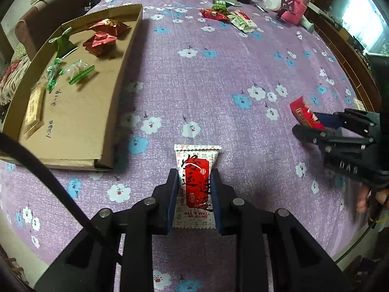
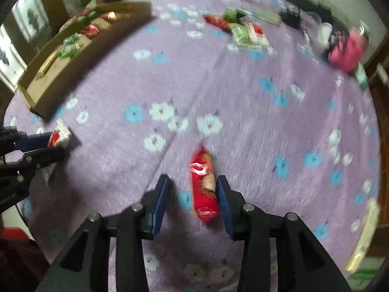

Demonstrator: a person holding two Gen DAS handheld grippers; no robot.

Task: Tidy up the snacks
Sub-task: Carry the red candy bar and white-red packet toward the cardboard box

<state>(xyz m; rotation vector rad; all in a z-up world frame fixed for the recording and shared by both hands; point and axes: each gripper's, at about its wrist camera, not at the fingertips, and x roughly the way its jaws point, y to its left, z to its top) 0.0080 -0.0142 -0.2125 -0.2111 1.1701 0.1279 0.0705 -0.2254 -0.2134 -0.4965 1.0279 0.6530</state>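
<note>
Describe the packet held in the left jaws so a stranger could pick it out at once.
On the purple flowered cloth, right of the cardboard tray, a flat packet sits between the near jaws. Unlike the red and green snacks, it is white with a red panel reading ALL'S WELL.

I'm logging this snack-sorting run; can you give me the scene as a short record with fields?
surface: purple floral cloth
box: cardboard tray at far left, already holding several wrapped snacks
left gripper: jaws shut on white-and-red packet
right gripper: jaws open, red packet between them, against one pad only
loose snacks: small pile at far side of cloth
clutter: pink bottle at far right
</note>
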